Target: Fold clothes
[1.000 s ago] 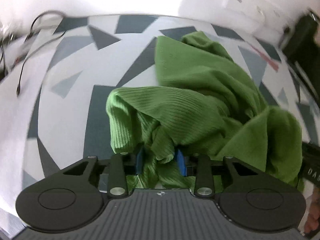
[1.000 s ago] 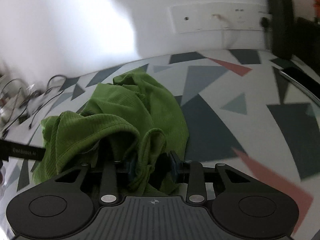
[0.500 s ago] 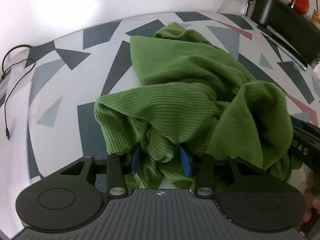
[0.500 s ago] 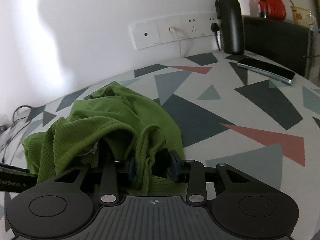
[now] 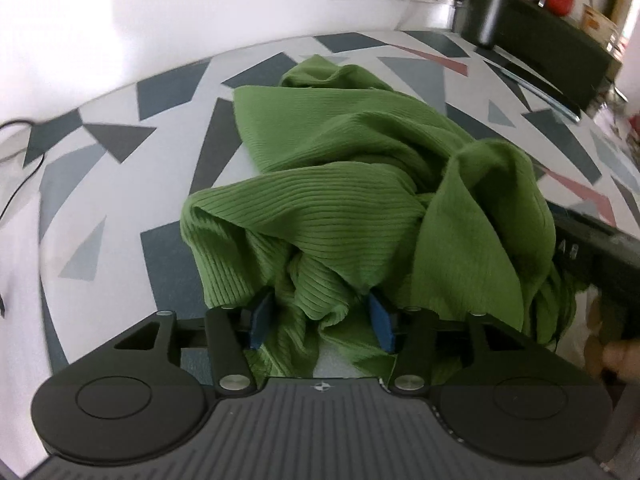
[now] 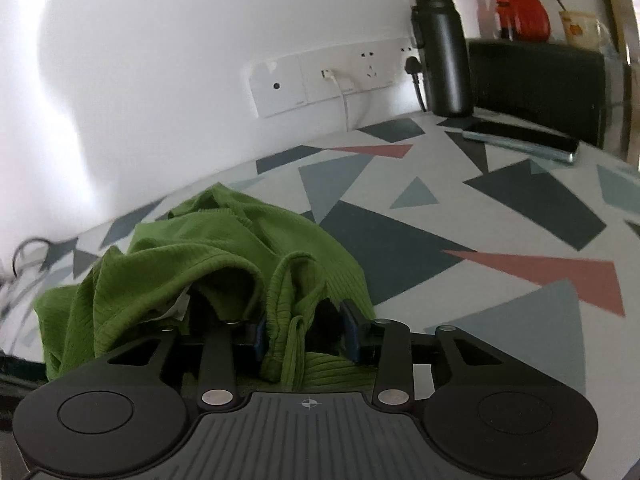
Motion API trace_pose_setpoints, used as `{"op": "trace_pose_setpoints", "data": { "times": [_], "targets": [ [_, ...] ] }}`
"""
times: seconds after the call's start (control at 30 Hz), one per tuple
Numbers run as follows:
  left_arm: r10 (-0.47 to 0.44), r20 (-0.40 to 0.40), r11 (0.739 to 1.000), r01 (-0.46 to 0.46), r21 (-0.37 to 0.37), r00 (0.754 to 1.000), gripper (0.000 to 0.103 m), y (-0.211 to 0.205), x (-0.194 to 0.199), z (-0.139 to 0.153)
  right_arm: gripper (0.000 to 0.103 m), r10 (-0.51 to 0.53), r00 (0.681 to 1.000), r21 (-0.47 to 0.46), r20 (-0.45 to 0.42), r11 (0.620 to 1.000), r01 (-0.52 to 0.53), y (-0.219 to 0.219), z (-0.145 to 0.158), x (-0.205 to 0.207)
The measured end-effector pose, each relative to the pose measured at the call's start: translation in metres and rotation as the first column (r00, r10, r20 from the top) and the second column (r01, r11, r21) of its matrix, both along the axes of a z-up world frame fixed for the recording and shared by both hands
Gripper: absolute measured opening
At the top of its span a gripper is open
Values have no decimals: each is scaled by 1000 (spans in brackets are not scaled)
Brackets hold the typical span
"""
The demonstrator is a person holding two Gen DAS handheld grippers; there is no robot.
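A crumpled green ribbed garment (image 5: 344, 168) lies in a heap on the patterned table (image 5: 120, 184). My left gripper (image 5: 320, 318) sits at the heap's near edge with its blue pads (image 5: 261, 315) spread wide and loose folds lying between them. The right gripper (image 6: 306, 334) is at the garment's (image 6: 224, 248) other near edge. It is open too: a hem strip hangs by its left pad, with a dark gap before the right pad. In the left wrist view the right gripper's black body (image 5: 600, 256) pokes out from under the cloth, with a hand (image 5: 612, 356) behind it.
A black bottle (image 6: 442, 48), a dark phone (image 6: 520, 140) and a black box (image 6: 536, 80) stand at the table's far right by the wall sockets (image 6: 332, 80). Cables (image 5: 16, 144) trail at the left edge. Bare patterned tabletop stretches right of the garment.
The left gripper's pads have spread apart step by step around the cloth. The right pads widened slightly. Both cameras swung to take in more of the far right wall.
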State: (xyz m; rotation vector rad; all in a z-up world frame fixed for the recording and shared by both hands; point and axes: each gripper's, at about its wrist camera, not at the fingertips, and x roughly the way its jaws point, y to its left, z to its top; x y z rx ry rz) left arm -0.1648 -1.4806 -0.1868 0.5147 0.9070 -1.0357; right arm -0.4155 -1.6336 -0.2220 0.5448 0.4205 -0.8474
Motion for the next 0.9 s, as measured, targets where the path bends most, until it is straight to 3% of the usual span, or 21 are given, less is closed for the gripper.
{"op": "trace_pose_setpoints", "data": {
  "times": [0.2, 0.53, 0.63, 0.9],
  "targets": [
    [-58, -21, 998, 58, -2, 998, 59, -1, 10, 1, 35, -21, 1000, 2, 0, 1000, 21, 1, 0, 4],
    [-35, -221, 997, 18, -81, 975, 59, 11, 42, 2, 35, -36, 999, -6, -12, 999, 36, 3, -1, 7],
    [-27, -238, 997, 10, -74, 971, 59, 10, 44, 3, 35, -37, 999, -11, -19, 999, 37, 3, 0, 8],
    [-30, -194, 998, 18, -63, 981, 65, 7, 34, 3, 35, -39, 999, -16, -28, 999, 39, 4, 0, 9]
  ]
}}
